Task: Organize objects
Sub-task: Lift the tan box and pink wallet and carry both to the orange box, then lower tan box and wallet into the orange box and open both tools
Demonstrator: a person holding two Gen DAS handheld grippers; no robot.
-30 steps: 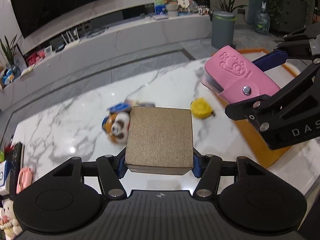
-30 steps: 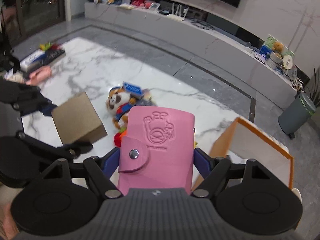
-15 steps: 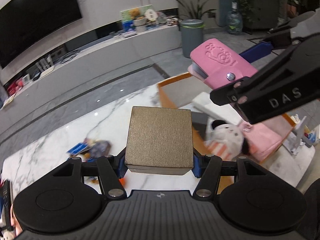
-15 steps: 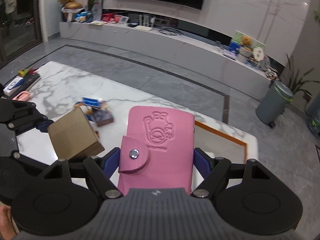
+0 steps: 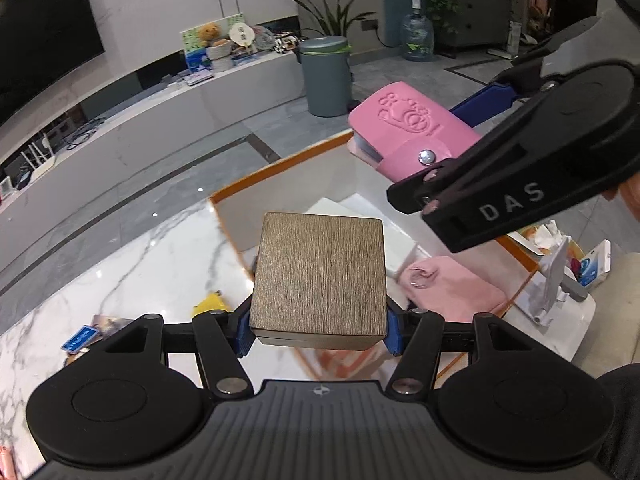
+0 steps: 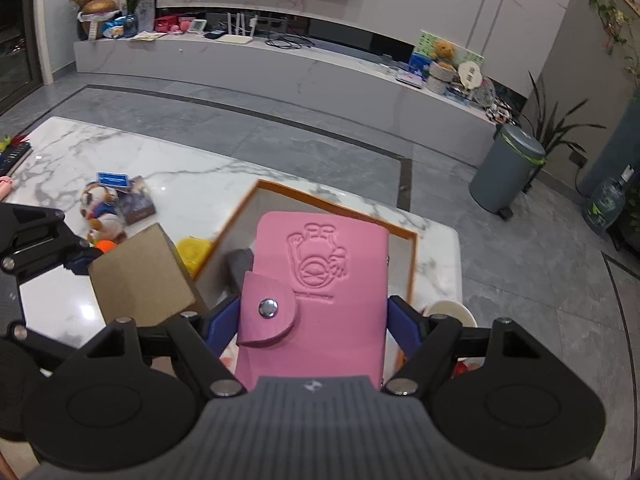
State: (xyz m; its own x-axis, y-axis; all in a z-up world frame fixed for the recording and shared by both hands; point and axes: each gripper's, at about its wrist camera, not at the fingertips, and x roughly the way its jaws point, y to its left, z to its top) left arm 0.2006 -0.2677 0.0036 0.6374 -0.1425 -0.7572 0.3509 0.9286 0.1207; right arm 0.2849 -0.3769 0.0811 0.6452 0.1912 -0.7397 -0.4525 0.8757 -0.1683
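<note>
Left gripper (image 5: 318,334) tilts downward, fingers clamped on the gold box (image 5: 320,280). Beside it, the right gripper (image 6: 314,320) angles down too, gripping the pink key case (image 6: 320,284) above the orange-rimmed tray (image 6: 412,256).

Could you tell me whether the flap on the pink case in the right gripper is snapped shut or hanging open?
Shut: the pink case has its flap lying flat against the body, with the silver snap seated on it.

A square tan textured box (image 5: 320,276) sits level, clamped above the orange-rimmed tray (image 5: 280,164). A pink snap-buttoned wallet (image 6: 316,296), embossed and closed, hangs over the same tray.
</note>
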